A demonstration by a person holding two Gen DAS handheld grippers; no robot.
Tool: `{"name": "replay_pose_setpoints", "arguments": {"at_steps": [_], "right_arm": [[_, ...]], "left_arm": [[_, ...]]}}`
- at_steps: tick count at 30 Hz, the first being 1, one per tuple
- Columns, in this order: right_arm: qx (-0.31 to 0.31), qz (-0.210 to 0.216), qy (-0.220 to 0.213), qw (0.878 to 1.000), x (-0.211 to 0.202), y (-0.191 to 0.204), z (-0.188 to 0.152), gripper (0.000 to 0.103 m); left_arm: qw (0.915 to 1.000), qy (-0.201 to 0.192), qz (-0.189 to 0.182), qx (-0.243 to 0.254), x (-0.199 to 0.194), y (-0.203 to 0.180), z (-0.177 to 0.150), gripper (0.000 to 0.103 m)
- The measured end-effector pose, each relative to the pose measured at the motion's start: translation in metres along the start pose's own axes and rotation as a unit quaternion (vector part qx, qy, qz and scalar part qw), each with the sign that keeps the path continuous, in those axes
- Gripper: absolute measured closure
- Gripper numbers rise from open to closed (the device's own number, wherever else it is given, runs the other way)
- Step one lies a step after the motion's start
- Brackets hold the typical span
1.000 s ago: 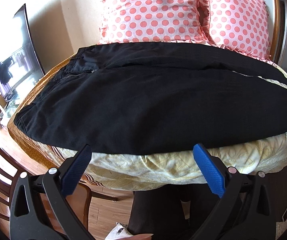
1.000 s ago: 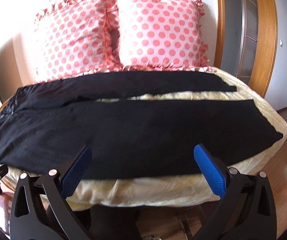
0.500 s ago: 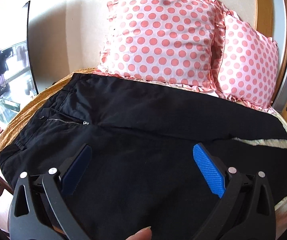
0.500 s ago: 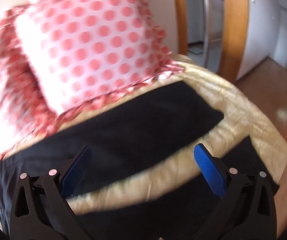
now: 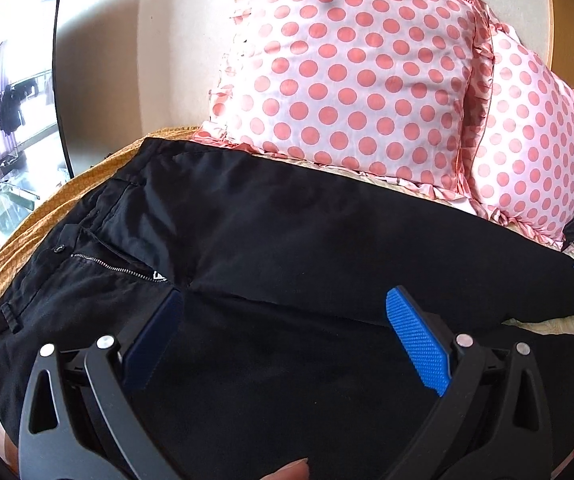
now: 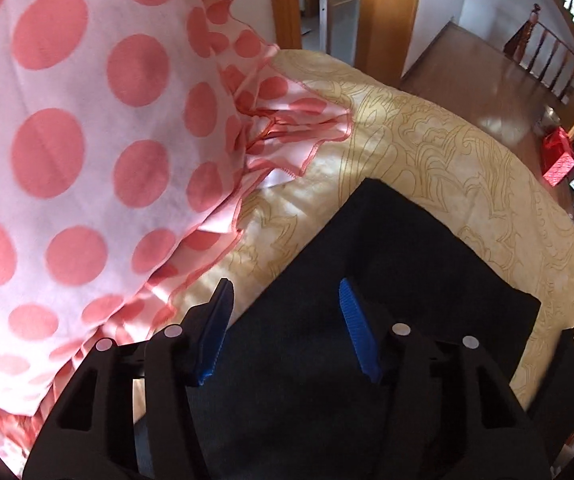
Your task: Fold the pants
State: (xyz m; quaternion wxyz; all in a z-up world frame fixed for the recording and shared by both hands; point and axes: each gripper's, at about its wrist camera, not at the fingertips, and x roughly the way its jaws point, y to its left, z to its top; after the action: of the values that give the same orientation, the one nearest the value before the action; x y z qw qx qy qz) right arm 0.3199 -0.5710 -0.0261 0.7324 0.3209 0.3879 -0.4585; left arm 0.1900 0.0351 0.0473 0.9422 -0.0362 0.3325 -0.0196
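The left wrist view looked low across the pants [image 5: 287, 248] toward pillows [image 5: 347, 72]; the right view sat nearer, sharing both.

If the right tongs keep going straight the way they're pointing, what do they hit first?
Most likely the black pants: the right tongs stand open over the far leg near its hem. Beyond that lie the yellow bedspread and the polka-dot pillow to the left. The height above the cloth is unclear.
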Motion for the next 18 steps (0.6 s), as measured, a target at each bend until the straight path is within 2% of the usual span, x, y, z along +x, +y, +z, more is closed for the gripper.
{"name": "replay_pose_setpoints", "arguments": {"at_steps": [5,8,9,11,14,18], "right_arm": [[-0.021,-0.033,-0.004,0.999,0.009,0.009,-0.007,0.044],[-0.046,-0.043,-0.022,0.998,0.005,0.015,-0.011,0.046],[-0.048,-0.037,-0.025,0.998,0.005,0.014,-0.012,0.054],[-0.038,-0.030,-0.026,0.999,0.004,0.006,-0.012,0.080],[-0.010,0.023,-0.030,0.999,-0.002,-0.018,-0.013,0.095],[0.004,0.069,-0.033,0.997,-0.026,-0.038,-0.021,0.099]], "left_arm": [[0.9998,0.011,-0.004,0.018,0.009,-0.004,-0.003,0.002],[0.9997,0.012,-0.005,0.022,0.008,-0.005,-0.004,0.002],[0.9996,0.013,-0.006,0.023,0.008,-0.005,-0.005,0.002],[0.9996,0.016,-0.010,0.020,0.006,-0.005,-0.005,0.002],[0.9996,0.022,-0.017,0.011,0.004,0.000,-0.006,0.002],[0.9996,0.023,-0.011,-0.007,0.000,0.009,-0.008,0.002]]}}
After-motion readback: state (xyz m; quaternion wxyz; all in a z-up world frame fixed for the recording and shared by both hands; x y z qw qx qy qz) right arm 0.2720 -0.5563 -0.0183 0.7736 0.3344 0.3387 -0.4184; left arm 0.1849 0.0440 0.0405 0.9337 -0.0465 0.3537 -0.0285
